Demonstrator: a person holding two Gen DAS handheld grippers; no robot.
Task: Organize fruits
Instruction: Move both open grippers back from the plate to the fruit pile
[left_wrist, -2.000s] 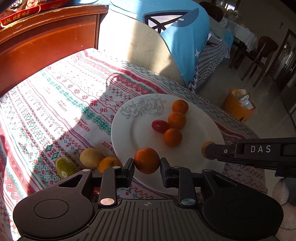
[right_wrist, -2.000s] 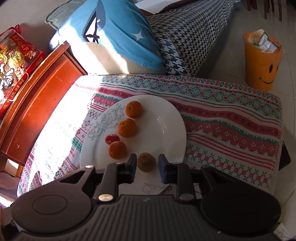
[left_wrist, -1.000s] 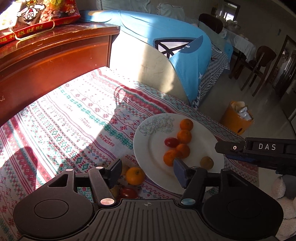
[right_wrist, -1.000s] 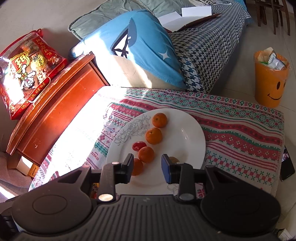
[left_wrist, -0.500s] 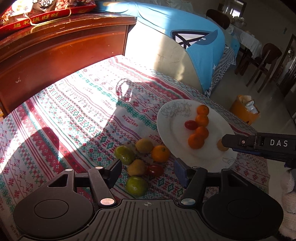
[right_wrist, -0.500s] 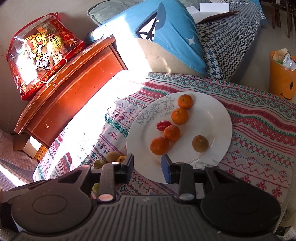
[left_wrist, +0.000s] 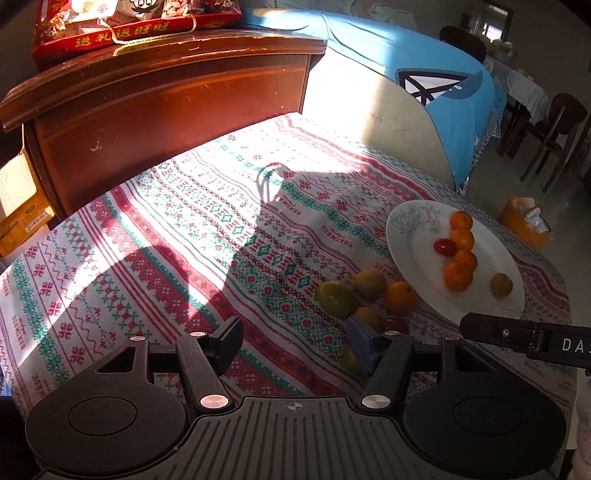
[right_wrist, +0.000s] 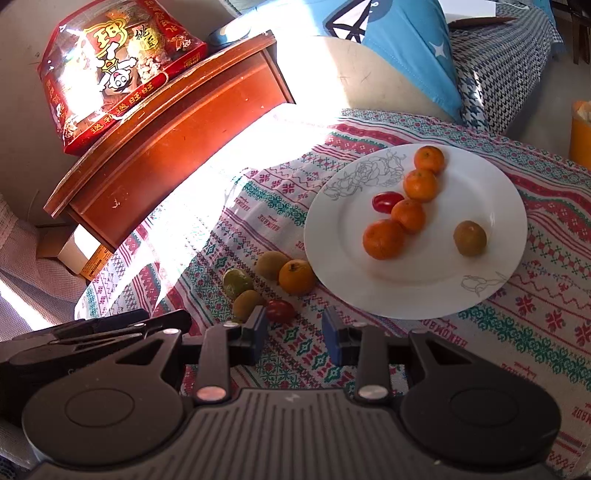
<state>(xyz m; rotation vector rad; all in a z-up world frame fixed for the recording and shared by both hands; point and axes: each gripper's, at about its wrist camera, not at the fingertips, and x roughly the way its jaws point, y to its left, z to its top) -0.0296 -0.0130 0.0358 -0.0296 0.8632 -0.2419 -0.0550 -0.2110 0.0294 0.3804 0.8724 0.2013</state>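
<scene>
Right wrist view, nearest first: the right hand-held gripper (right_wrist: 294, 334) has its jaws apart with nothing between them, hovering over the patterned cloth on the counter (right_wrist: 535, 332). Just past its left finger sits a little cluster of loose fruit: a red cherry tomato (right_wrist: 280, 310), two brownish kiwis (right_wrist: 246, 303) (right_wrist: 271, 264), a greenish lime-looking one (right_wrist: 237, 282) and an orange (right_wrist: 296, 276) that's right up against the plate rim. Further out is the white plate (right_wrist: 491, 192) with four small oranges in a diagonal row (right_wrist: 408, 215), one red tomato (right_wrist: 386, 202) tucked beside them and a lone kiwi (right_wrist: 470, 238) off to the side. In the left wrist view, the left hand-held gripper (left_wrist: 293, 341) is spread wide open too and empty, with another yellow-green fruit (left_wrist: 351, 362) partly hidden behind its right finger. What I'd worry about: everything here is round and the loose ones are packed tight, so closing on one could easily nudge its neighbours rolling across the cloth. The tomatoes look soft and glossy, so a hard squeeze might split one. That orange touching the rim could also shift the plate and set the tidy row rolling if it gets bumped.
</scene>
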